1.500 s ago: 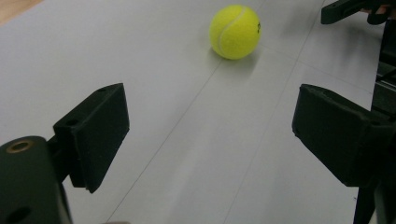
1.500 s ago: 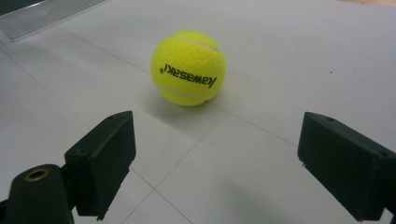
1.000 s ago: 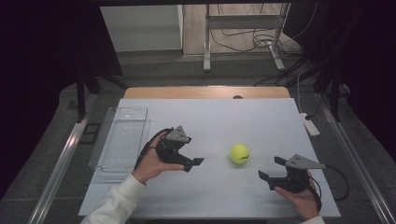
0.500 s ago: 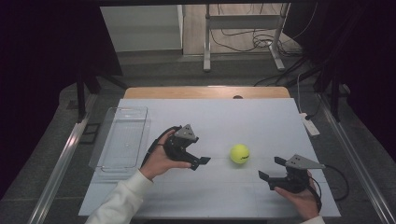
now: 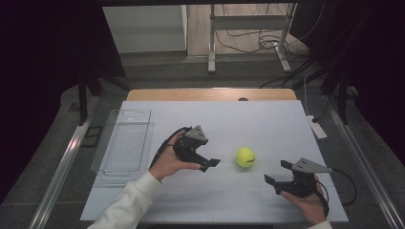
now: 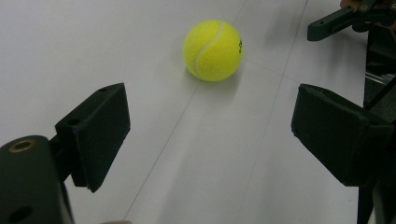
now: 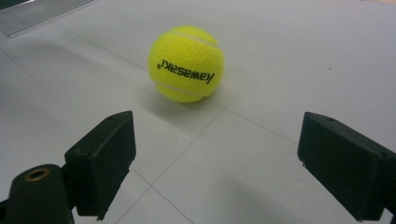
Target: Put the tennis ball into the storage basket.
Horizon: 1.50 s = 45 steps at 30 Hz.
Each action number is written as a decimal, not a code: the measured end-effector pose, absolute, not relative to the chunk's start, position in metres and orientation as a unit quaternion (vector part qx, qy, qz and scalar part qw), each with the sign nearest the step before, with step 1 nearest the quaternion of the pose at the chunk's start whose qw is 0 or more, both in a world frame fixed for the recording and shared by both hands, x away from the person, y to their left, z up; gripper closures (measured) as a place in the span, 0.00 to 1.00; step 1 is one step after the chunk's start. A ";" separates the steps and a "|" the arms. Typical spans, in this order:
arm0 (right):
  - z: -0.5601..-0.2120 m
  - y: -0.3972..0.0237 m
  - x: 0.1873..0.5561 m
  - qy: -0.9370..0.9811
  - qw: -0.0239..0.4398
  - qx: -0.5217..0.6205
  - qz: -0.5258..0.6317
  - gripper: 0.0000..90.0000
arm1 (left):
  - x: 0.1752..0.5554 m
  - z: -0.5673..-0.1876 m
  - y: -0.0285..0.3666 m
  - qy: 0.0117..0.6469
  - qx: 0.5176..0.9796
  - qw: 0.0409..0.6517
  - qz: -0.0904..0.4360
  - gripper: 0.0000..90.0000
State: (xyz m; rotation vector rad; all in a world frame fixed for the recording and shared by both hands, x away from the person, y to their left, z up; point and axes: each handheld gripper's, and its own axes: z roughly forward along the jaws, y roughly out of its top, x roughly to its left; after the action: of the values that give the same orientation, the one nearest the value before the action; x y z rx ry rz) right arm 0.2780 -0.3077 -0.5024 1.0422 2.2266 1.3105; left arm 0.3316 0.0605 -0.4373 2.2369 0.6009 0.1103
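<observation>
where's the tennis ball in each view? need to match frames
High view: tennis ball right of table centre, between the left hand-held gripper and right hand-held gripper.
Left gripper view: upper centre, ahead of the open jaws.
Right gripper view: upper centre, print facing the camera.
Shared landmark: the white table and its thin seam lines.

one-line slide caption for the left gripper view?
Open left gripper faces a yellow felt tennis ball resting untouched on the white table.
</observation>
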 end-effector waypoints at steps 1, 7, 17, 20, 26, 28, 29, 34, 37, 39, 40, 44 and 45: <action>-0.502 -0.308 0.278 0.787 0.177 0.368 0.463 0.13 | 0.332 -0.438 0.059 0.236 0.885 0.399 0.043 0.14; -0.502 -0.308 0.278 0.787 0.177 0.368 0.462 0.13 | 0.336 -0.440 0.053 0.234 0.888 0.394 0.041 0.14; -0.503 -0.308 0.278 0.787 0.178 0.368 0.462 0.13 | 0.341 -0.443 0.040 0.226 0.894 0.386 0.036 0.14; -0.503 -0.309 0.278 0.787 0.179 0.368 0.462 0.13 | 0.342 -0.445 0.035 0.224 0.895 0.385 0.034 0.14; -0.502 -0.309 0.278 0.786 0.178 0.369 0.463 0.13 | 0.345 -0.447 0.027 0.222 0.897 0.380 0.030 0.13; -0.502 -0.309 0.278 0.786 0.179 0.370 0.462 0.13 | 0.347 -0.448 0.025 0.218 0.899 0.378 0.029 0.14; -0.502 -0.309 0.278 0.786 0.178 0.370 0.462 0.13 | 0.347 -0.449 0.023 0.220 0.899 0.378 0.028 0.13; -0.502 -0.309 0.277 0.785 0.179 0.370 0.463 0.13 | 0.349 -0.450 0.018 0.217 0.901 0.376 0.026 0.14; -0.502 -0.310 0.277 0.785 0.178 0.370 0.463 0.13 | 0.351 -0.451 0.015 0.214 0.904 0.370 0.025 0.14; -0.502 -0.310 0.277 0.785 0.179 0.370 0.463 0.13 | 0.352 -0.452 0.014 0.215 0.904 0.368 0.024 0.14; -0.502 -0.310 0.277 0.785 0.179 0.370 0.463 0.13 | 0.353 -0.453 0.014 0.214 0.905 0.367 0.024 0.14; -0.502 -0.310 0.277 0.786 0.179 0.371 0.462 0.13 | 0.354 -0.455 0.011 0.217 0.904 0.367 0.022 0.14; -0.502 -0.310 0.277 0.785 0.180 0.371 0.462 0.13 | 0.355 -0.455 0.010 0.217 0.904 0.368 0.021 0.14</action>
State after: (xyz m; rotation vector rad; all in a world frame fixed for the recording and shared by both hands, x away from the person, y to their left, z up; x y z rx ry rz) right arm 0.2771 -0.3101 -0.5022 1.0483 2.2196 1.3058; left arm 0.3546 0.0104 -0.4553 2.3214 0.5583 0.0535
